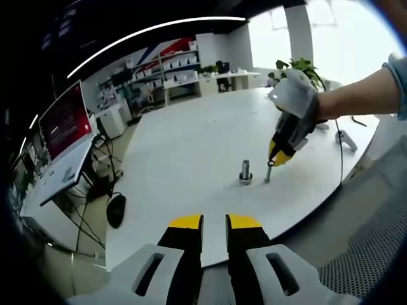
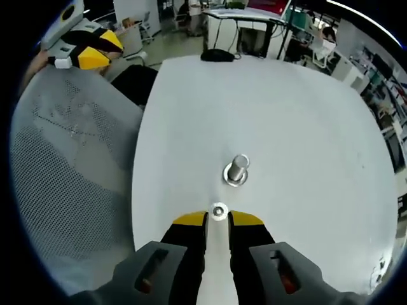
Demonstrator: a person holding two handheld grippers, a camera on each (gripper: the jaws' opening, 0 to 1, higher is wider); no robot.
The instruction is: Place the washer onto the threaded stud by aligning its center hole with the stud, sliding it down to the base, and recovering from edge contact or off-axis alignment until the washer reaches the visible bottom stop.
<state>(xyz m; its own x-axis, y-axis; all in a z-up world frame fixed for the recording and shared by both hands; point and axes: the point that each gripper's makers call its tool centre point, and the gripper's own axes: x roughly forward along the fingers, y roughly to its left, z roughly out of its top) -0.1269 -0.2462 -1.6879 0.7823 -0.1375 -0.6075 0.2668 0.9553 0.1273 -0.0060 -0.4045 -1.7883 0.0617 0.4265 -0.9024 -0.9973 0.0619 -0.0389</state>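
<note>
A short metal threaded stud [image 1: 245,173] [image 2: 237,169] stands upright on a round base on the white table [image 1: 191,152] [image 2: 286,127]. A small silver washer [image 2: 219,211] sits between the yellow tips of my right gripper [image 2: 219,219], which is shut on it. In the left gripper view, a person's hand holds the right gripper [image 1: 272,160] tip-down just right of the stud, the washer [image 1: 269,164] a little above the tabletop and beside the stud, not over it. My left gripper [image 1: 214,222] hovers off the table's near edge, its jaws slightly apart and holding nothing; its yellow tip [image 2: 92,54] shows far left.
A grey mesh chair [image 2: 70,159] [image 1: 375,254] stands against the table edge. A white object with a cable [image 1: 346,138] lies on the table beyond the hand. A black item [image 2: 218,56] rests at the far edge. Desks and a red screen [image 1: 63,121] stand behind.
</note>
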